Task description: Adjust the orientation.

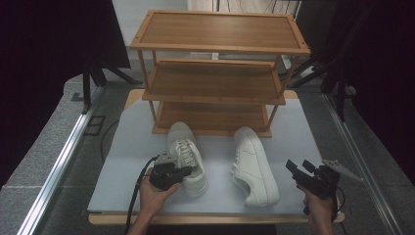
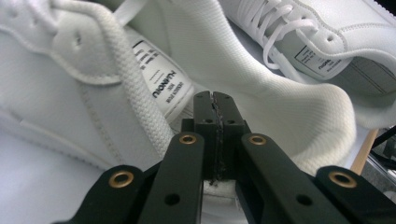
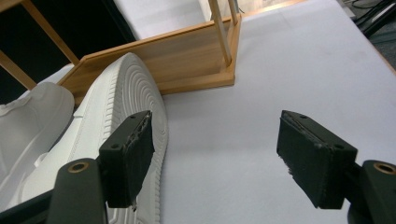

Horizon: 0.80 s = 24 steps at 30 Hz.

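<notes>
Two white lace-up sneakers lie on the pale table top [image 1: 127,161] in front of a wooden rack. My left gripper [image 1: 171,175] is at the heel end of the left sneaker [image 1: 186,152]. In the left gripper view its jaws [image 2: 215,100] are pressed together on the padded collar rim of that sneaker [image 2: 70,93], with a sliver of white padding between the pads. The right sneaker [image 1: 254,169] lies tipped on its side, its ribbed sole [image 3: 126,88] facing my right gripper [image 1: 301,169]. That gripper [image 3: 215,154] stands open over bare table, beside the sole and apart from it.
A three-shelf wooden rack [image 1: 215,78] stands at the back of the table, shelves bare; its bottom shelf [image 3: 187,56] is just behind the sneakers. Black stands and a metal rail [image 1: 63,152] flank the table. Cables trail from both grippers.
</notes>
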Tool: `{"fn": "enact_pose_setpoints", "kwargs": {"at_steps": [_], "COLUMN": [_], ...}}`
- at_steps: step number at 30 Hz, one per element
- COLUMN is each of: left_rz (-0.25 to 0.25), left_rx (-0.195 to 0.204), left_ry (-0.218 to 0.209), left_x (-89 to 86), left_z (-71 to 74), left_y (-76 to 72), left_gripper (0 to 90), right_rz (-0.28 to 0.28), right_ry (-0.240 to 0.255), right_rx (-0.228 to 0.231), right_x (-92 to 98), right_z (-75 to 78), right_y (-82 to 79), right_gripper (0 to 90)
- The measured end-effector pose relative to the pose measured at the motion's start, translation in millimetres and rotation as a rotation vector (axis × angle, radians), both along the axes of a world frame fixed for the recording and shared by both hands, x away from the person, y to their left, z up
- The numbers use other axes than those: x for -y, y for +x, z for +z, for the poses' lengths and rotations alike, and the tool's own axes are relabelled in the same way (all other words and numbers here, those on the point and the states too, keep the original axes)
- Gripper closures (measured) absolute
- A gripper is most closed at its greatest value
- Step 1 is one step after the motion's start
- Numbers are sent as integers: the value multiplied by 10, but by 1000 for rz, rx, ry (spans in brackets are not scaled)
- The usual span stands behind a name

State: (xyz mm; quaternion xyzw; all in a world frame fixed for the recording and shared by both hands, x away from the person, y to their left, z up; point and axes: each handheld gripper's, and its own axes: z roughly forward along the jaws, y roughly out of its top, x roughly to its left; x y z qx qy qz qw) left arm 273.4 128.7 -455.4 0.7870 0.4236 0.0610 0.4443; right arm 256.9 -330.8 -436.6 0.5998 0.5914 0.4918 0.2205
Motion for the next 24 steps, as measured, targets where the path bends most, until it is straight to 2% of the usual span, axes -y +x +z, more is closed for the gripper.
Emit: {"fn": "enact_pose_setpoints", "kwargs": {"at_steps": [8,11,15,18,20,24], "left_rz": [31,42,53,85,91,101], "left_rx": [-25,-34,-52,-51,-69,-78], "left_ry": [-12,-7,-20,-11,-50,-76], "left_x": [-243,-300,-430,-562,-687,-767], "left_z": [7,19,20,26,20,29], "left_y": [-89,-94,-94,-97,-89,-92], "left_gripper": [889,891,893,894,895,891], "right_rz": [-35,-32,-29,-26,-25,-27], "right_ry": [24,25,23,24,23,23], "right_rx": [7,7,3,1,3,4], "right_x": [124,127,119,112,110,113], "right_z": [32,37,28,24,26,29], "right_y": [-20,-21,-14,-9,-8,-6], "right_gripper": [276,276,277,276,276,276]}}
